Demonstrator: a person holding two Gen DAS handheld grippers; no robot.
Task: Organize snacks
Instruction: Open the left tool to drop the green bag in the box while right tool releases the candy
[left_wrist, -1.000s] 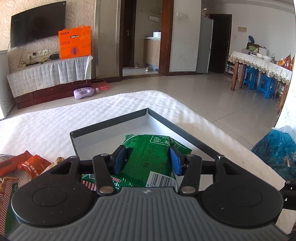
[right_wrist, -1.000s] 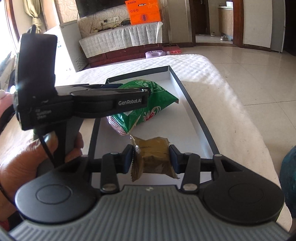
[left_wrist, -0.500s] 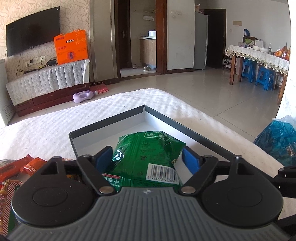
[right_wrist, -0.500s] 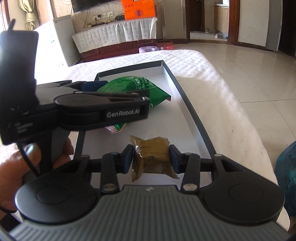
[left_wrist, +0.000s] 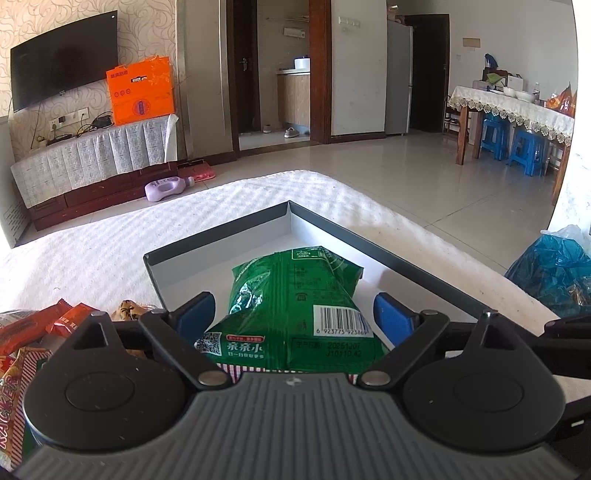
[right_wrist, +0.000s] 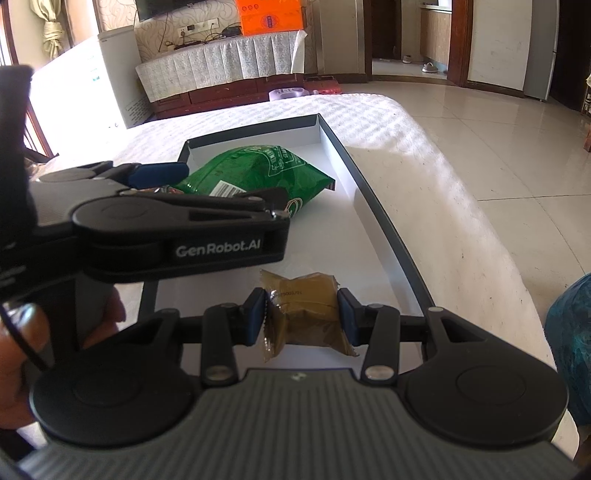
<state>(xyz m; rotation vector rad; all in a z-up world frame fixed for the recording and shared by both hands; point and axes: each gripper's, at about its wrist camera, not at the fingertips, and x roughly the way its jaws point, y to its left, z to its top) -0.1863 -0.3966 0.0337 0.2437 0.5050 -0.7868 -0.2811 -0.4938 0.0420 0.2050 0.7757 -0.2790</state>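
A green snack bag (left_wrist: 295, 295) lies in the shallow grey-rimmed tray (left_wrist: 388, 251) on the white-covered table. My left gripper (left_wrist: 293, 317) is open, its blue pads on either side of the bag and clear of it. In the right wrist view the green bag (right_wrist: 255, 173) lies at the tray's far end, and the left gripper (right_wrist: 159, 173) hovers over its near end. My right gripper (right_wrist: 301, 317) is shut on a small brown snack packet (right_wrist: 306, 310), held over the near part of the tray (right_wrist: 373, 218).
Several red and orange snack packets (left_wrist: 33, 328) lie on the table left of the tray. A blue plastic bag (left_wrist: 554, 269) sits off the table's right edge. The table's far edge drops to a tiled floor.
My left gripper has opened and let go of the green bag, which now rests in the tray, and has drawn back a little. My right gripper still holds the brown packet.
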